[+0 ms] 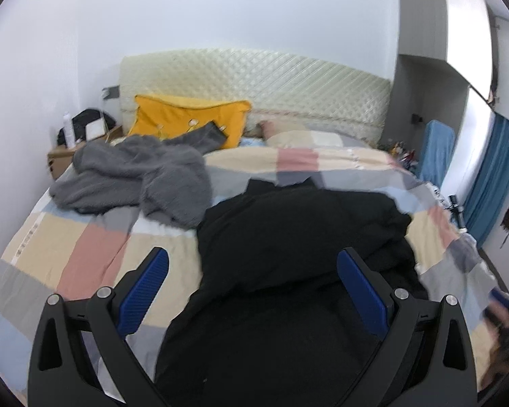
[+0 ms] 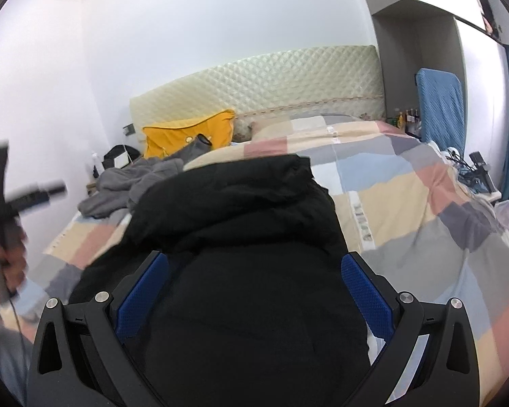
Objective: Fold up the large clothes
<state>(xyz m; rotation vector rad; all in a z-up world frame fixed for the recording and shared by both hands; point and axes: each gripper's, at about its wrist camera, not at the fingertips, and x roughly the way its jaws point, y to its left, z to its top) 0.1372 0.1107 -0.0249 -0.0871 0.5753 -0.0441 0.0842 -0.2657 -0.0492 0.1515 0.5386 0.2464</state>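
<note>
My jaws stand wide apart on both sides, gripping nothing. Through my left gripper point(image 1: 252, 264) the blue pads point(image 1: 146, 293) frame a black coat point(image 1: 288, 237) that lies heaped on the bed; the cloth fills the gap between the fingers and runs on ahead of them, but I cannot tell whether the pads touch it or hang just above. Left of that gripper's left finger is bare checked quilt point(image 1: 85, 237). Ahead and to the left, well apart from the coat's near part, a grey fleece garment point(image 1: 135, 183) lies crumpled, its edge just beside the coat's far left corner. Beyond it a yellow pillow point(image 1: 190, 118) leans against the cream padded headboard point(image 1: 254, 78).

My right gripper point(image 2: 254, 268) is likewise released, its fingers point(image 2: 366, 291) spread either side of the same black coat point(image 2: 247, 237), which bulks up between them and stretches ahead to a rolled hem or collar at its far end. The checked quilt point(image 2: 407, 210) spreads to the right of the right finger. Far off to the left of these jaws, blurred, my left hand point(image 2: 6, 257) holds the other tool's handle. The grey fleece point(image 2: 125, 183) and yellow pillow point(image 2: 190, 132) sit ahead and left, past the coat.
</note>
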